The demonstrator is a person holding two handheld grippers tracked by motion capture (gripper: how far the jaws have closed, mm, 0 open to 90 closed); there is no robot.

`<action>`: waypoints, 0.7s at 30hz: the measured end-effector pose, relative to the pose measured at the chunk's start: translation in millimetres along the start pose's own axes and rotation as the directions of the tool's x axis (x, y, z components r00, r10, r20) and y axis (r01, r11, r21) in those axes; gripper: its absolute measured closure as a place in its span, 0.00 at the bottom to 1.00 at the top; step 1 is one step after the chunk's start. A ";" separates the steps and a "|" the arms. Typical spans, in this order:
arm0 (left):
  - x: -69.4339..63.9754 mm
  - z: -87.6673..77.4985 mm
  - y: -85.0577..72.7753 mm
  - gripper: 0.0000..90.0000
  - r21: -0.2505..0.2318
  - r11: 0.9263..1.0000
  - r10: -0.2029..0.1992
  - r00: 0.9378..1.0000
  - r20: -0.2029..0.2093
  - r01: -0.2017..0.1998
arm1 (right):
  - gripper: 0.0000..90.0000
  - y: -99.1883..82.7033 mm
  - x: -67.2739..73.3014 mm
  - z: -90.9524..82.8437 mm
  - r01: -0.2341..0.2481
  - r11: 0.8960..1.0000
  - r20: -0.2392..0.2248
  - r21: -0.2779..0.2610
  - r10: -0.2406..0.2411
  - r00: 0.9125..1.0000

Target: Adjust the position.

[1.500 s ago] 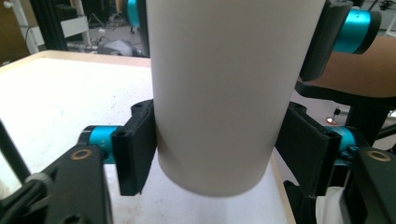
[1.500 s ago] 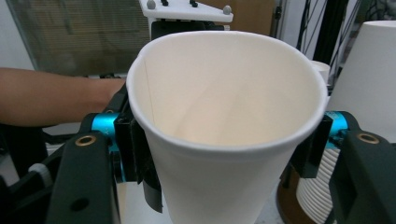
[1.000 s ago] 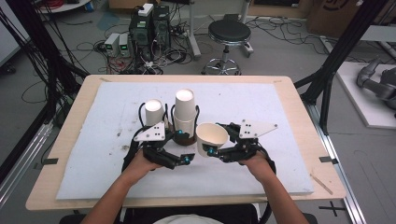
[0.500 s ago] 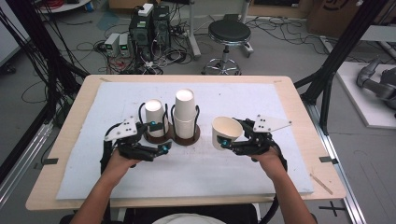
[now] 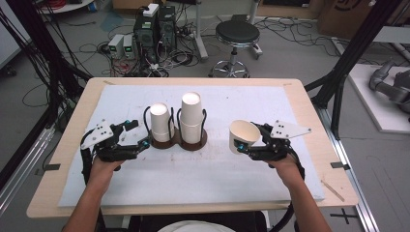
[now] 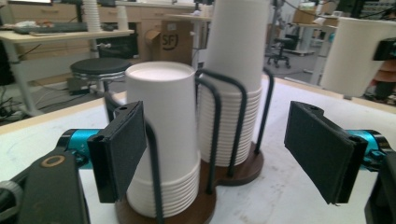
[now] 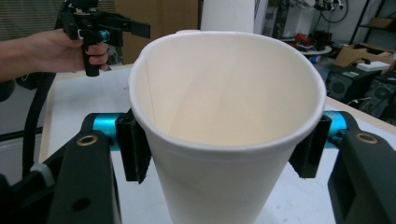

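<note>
Nearest you: your right gripper [image 5: 247, 143] has its pads clamped on the sides of one paper cup [image 5: 241, 136]. It's held off the white mat [image 5: 217, 169], mouth tilted toward your side, well right of the rack. In the right gripper view the cup [image 7: 224, 140] sits squarely between both pads and looks empty.

Your left gripper [image 5: 136, 137] has its jaws spread wide with nothing between them. It's parked just left of the cup holder [image 5: 176, 140]. In the left gripper view its fingers [image 6: 122, 149] frame the short stack but don't touch it.

Progress, my read: one cup is pulled and separated, so the pick is done. What's left is setting that cup down somewhere on the mat. No upright cup stands loose on the table [image 5: 309, 111] yet.

Counts:
- 2 grippers
- 1 loose cup, in the right one
- 2 upside-down stacks in the holder: short stack [image 5: 161, 123] on the left, tall stack [image 5: 192, 116] on the right
- 1 holder with wire loops on a dark base
- 1 stool [image 5: 237, 36] beyond the table's far edge
</note>
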State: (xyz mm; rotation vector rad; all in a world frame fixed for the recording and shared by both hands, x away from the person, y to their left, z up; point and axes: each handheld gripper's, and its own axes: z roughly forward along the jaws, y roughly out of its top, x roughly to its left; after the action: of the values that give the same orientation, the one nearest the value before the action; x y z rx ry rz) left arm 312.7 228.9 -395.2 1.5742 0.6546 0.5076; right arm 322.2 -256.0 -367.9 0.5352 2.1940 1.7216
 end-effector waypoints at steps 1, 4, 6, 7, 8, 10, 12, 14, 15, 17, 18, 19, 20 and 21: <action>1.0 -0.7 -1.4 0.23 0.002 1.000 -0.007 1.000 -0.001 0.007 | 0.40 -1.6 -1.0 -1.0 0.003 1.000 0.007 -0.003 -0.003 1.000; 1.7 -2.1 -3.3 0.23 0.002 1.000 -0.006 1.000 0.000 0.006 | 0.40 -5.1 -3.8 -3.8 -0.010 1.000 0.024 0.003 0.010 1.000; 1.3 -3.2 -3.3 0.23 -0.001 1.000 -0.008 1.000 -0.003 0.008 | 0.40 -5.8 -4.5 -5.0 -0.014 1.000 0.032 0.000 0.014 0.999; 0.5 -3.6 -3.4 0.23 -0.003 1.000 -0.010 1.000 -0.002 0.010 | 0.40 -5.8 -4.2 -5.3 -0.015 1.000 0.034 0.000 0.015 0.999; 0.0 -4.0 -3.5 0.23 -0.002 1.000 -0.010 1.000 -0.001 0.010 | 0.40 -5.8 -3.8 -5.2 -0.012 1.000 0.035 0.000 0.012 0.999; -1.2 -4.0 -4.0 0.23 -0.003 1.000 -0.009 1.000 0.003 0.009 | 0.40 -5.6 -2.2 -4.7 -0.010 1.000 0.035 0.005 0.010 0.999; -1.9 -3.2 -3.8 0.23 0.001 1.000 -0.008 1.000 0.007 0.008 | 0.40 -5.4 -1.2 -3.8 -0.008 1.000 0.034 0.006 0.008 0.999; -2.3 -2.5 -2.9 0.23 0.000 1.000 -0.005 1.000 0.009 0.005 | 0.40 -5.4 -1.0 -3.3 -0.002 1.000 0.036 0.008 0.002 0.999; -2.3 -2.3 -2.5 0.23 -0.002 1.000 -0.004 1.000 0.010 0.004 | 0.40 -5.4 -0.8 -3.3 -0.003 1.000 0.038 0.008 0.003 0.999; -2.2 -2.1 -2.5 0.23 -0.003 1.000 -0.009 1.000 0.007 0.009 | 0.40 -5.3 -0.7 -3.9 -0.007 1.000 0.037 0.007 0.006 0.999; -1.8 -1.8 -2.7 0.23 -0.003 1.000 -0.009 1.000 0.008 0.009 | 0.40 -5.2 -1.2 -4.4 -0.001 1.000 0.040 0.004 0.001 0.999; -1.3 -2.1 -2.9 0.23 0.000 1.000 -0.006 1.000 0.006 0.006 | 0.40 -5.2 -1.0 -4.7 -0.006 1.000 0.040 0.004 0.006 0.999; -1.4 -2.1 -3.2 0.23 -0.001 1.000 -0.006 1.000 0.004 0.006 | 0.40 -5.1 -1.1 -4.8 -0.006 1.000 0.040 0.003 0.006 0.999; -1.5 -2.7 -3.7 0.23 0.000 1.000 -0.008 1.000 0.006 0.008 | 0.40 -5.1 -1.0 -4.9 -0.010 1.000 0.041 0.004 0.009 0.999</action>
State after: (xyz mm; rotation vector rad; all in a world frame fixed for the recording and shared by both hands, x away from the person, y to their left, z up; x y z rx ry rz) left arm 309.4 230.1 -398.5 1.5716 0.6563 0.4970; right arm 320.3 -261.8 -371.7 0.5775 2.1713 1.6959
